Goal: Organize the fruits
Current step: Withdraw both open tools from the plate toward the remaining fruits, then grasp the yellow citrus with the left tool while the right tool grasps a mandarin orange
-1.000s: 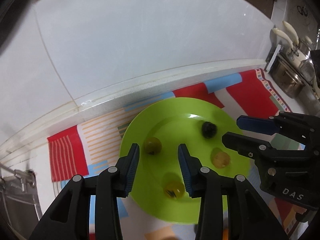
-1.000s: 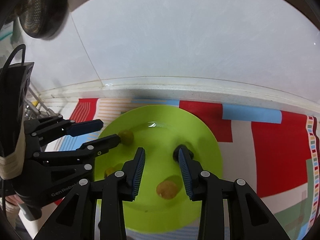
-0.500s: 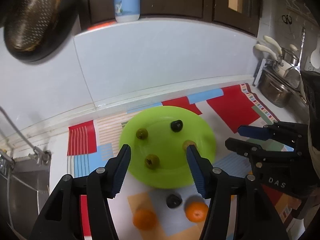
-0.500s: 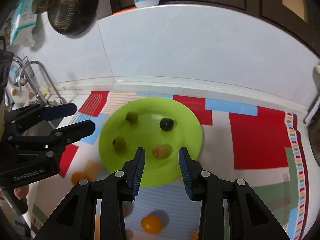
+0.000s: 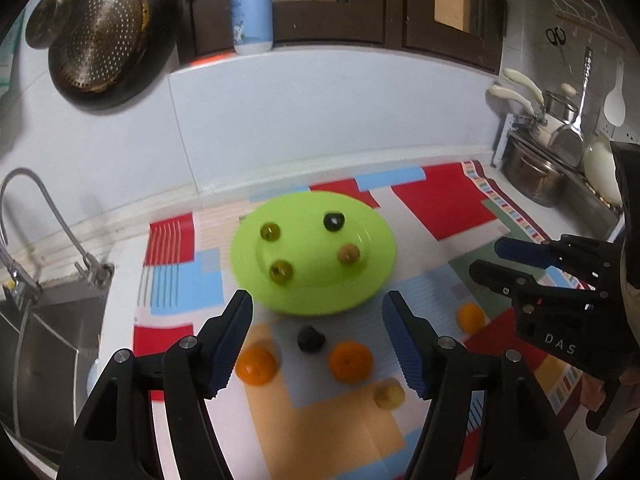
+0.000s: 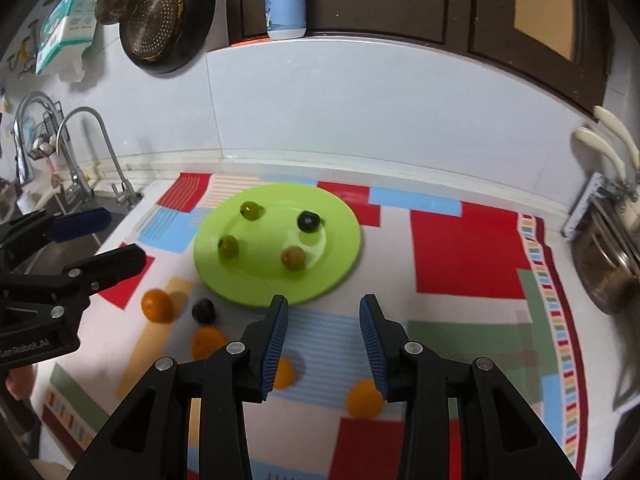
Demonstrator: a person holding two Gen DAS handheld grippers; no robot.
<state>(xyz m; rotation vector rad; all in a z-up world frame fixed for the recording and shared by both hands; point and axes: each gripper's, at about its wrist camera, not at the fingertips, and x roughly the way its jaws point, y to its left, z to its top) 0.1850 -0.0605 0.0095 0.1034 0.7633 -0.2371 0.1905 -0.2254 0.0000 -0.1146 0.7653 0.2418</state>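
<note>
Left wrist view: the left gripper (image 5: pixel 318 340) has just been opening, its blue-padded jaws wide and empty above the patchwork cloth (image 5: pixel 440 204). Four small round fruits sit on the round lime-green plate (image 5: pixel 372 276); oranges (image 5: pixel 351 361) lie on the cloth nearer. The right gripper (image 6: pixel 323 344) stands apart-jawed, holding nothing.

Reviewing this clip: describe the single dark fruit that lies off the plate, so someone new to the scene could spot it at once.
Start at the green plate on the patchwork mat. Just off the plate's near edge, on the pale blue patch, lies the dark fruit, between two oranges: one orange to its left, the other orange to its right. It is the only near-black fruit off the plate and smaller than both.
</note>
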